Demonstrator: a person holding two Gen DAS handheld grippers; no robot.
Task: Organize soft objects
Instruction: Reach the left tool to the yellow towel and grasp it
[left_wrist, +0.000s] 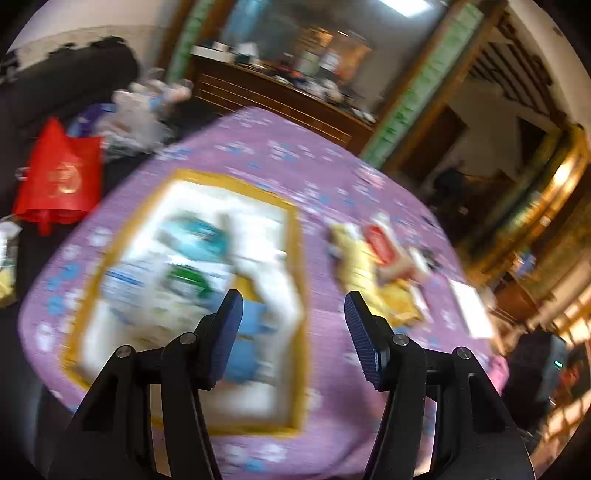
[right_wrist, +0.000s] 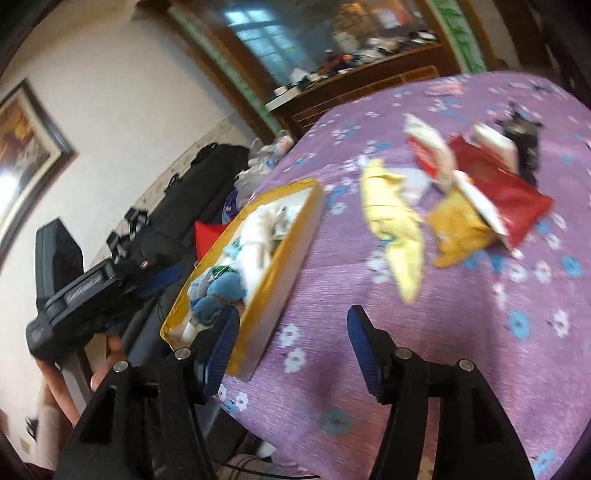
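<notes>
Left wrist view looks down on a purple floral tabletop with the left tongs apart and empty above a gold-rimmed box. The box already holds soft items: white cloth, a blue plush piece and something green, all blurred. At about 2 o'clock from the box, well apart from it, lies the loose pile: a pale yellow cloth, a red packet and an orange-yellow pouch.

From the right wrist view, the right tongs are likewise apart, holding nothing, hovering near the tabletop's front edge. The box sits at 10 o'clock from them, the pale yellow cloth at 1 o'clock, the orange-yellow pouch and red packet beyond it, with a dark object farther back. The left gripper body shows at 9 o'clock.

Judging by this, sorting is partway done, between picks. The next move likely calls for the right tongs to reach the yellow cloth, pinch a fold firmly, and carry it to the box.
</notes>
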